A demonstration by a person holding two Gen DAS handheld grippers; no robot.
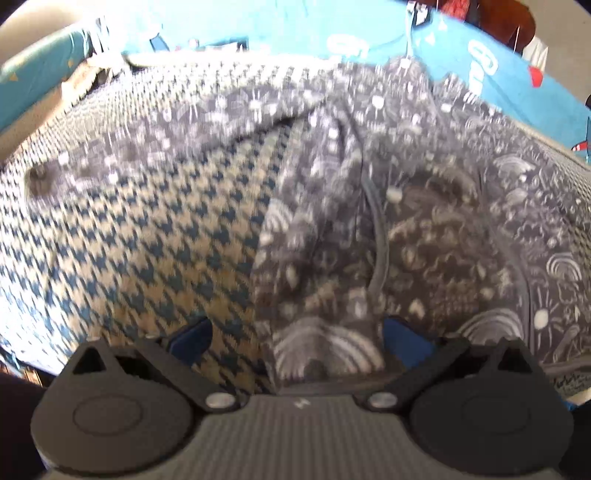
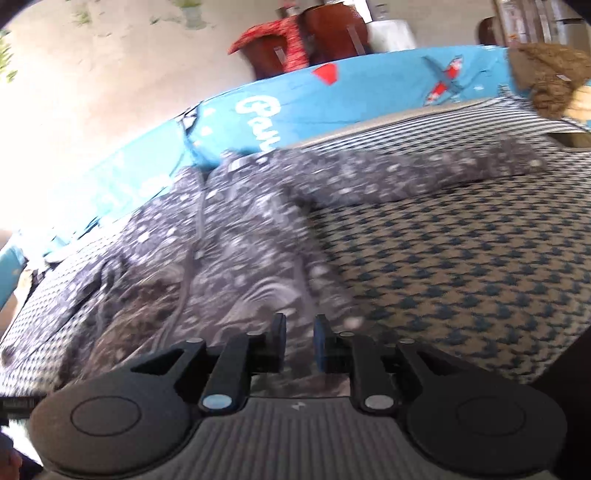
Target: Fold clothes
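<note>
Grey patterned garment [image 1: 369, 221] w/ white doodle print (rainbows, dots) lies spread on a houndstooth cover [image 1: 129, 240], tan and dark blue. It's a zip-front piece; zipper line [image 1: 376, 236] runs down its middle toward the left gripper [image 1: 295, 336]. One sleeve [image 1: 110, 162] stretches out left of the zipper, lying flat on the cover; in the right wrist view the other sleeve [image 2: 424, 170] reaches away to the right of the garment's body [image 2: 221, 251].

Left gripper: spread wide, blue pads either side of the garment's near edge, not pressing on it. One pad sits over bare cover left of the garment, the other over the cloth just right of the zipper.

Right gripper [image 2: 300, 339]: fingers close together w/ a narrow gap, nothing clearly pinched between them; garment's near edge lies just beyond/under the tips, contact can't tell (blurred).

Behind the garment, a bright blue printed sheet [image 2: 332, 103] w/ white lettering and red shapes runs along the far edge of the cover. Beyond the garment, past the sheet, a reddish-brown wooden piece [image 2: 332, 33] w/ red cloth over it. Right of the far sleeve, a brown fuzzy item [image 2: 550, 74] at the cover's corner.
</note>
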